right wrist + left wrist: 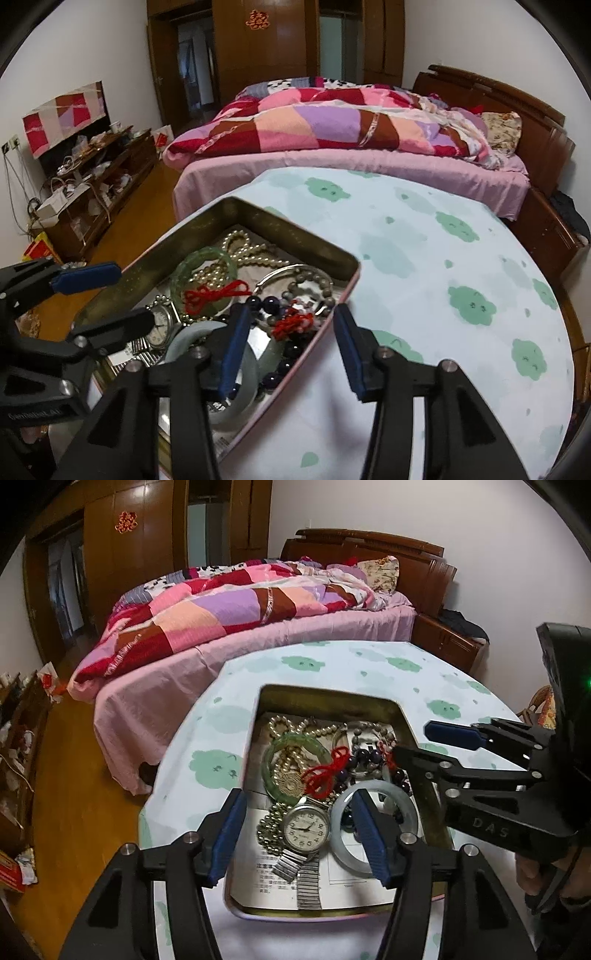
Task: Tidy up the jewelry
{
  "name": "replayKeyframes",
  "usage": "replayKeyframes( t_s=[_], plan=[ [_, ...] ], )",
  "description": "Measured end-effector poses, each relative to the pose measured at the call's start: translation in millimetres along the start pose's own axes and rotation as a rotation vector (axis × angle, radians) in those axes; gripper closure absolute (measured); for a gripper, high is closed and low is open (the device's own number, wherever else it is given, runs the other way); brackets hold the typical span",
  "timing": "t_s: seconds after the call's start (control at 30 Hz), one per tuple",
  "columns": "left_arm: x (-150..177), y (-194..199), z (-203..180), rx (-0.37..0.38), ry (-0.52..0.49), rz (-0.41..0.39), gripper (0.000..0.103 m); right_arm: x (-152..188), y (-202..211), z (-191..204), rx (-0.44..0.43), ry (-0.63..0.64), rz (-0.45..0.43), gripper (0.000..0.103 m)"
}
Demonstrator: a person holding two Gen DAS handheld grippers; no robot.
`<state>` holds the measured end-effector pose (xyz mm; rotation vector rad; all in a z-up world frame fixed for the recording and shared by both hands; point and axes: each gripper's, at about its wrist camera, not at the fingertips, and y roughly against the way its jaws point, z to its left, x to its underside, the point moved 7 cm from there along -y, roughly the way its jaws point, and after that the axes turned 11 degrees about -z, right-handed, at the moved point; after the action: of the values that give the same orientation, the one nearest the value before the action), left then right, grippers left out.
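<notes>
Jewelry is lying heaped in an open metal tin [325,698] sitting on the desk [369,664], which is wearing a pale cloth printed with green clouds. Inside: a wristwatch [306,829] with metal strap lying face up at the near end, a pale bangle [375,829] just beside it to the right, a green bangle [295,764] farther in with a red cord [327,775] crossing its rim, a pearl strand [291,727] running along the far wall, dark purple beads [364,757] and grey beads tangling toward the right. Printed paper is lining the tin's floor. Pieces are overlapping and touching, so nothing is reading as sorted by kind; the heap would fit either a gathered-in collection or one waiting to be separated. The left tool [297,840] is hovering low over the near end, its blue pads spread wide, straddling the watch and reaching the pale bangle, gripping nothing — likely lining up on one of those two. The right tool [291,350] is standing open too, empty, one pad over the tin's right corner and the other outside its pink outer wall over bare cloth, probably poised to steady the tin or take a piece. A bed [351,170] with patchwork quilt is lying behind the desk.
</notes>
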<state>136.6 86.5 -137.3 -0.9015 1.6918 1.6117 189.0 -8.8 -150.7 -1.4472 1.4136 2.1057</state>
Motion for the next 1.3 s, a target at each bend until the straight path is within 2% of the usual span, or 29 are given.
replayKeyframes(
  t_s=[0.1,0.43,0.77,1.3],
  plan=[
    [-4,8,5,-0.013,0.0,-0.015,0.04,0,8,-6,0.009,-0.023,-0.012,0.053],
    [-16,32,16,-0.046,-0.008,-0.059,0.04,-7,45,-12,0.035,-0.058,-0.077,0.038],
    [-24,46,16,-0.038,-0.005,-0.102,0.039,-6,80,-26,0.108,-0.092,-0.148,0.033],
    [-33,53,19,-0.047,0.005,-0.125,0.039,-5,90,-27,0.139,-0.082,-0.168,0.028]
  ],
)
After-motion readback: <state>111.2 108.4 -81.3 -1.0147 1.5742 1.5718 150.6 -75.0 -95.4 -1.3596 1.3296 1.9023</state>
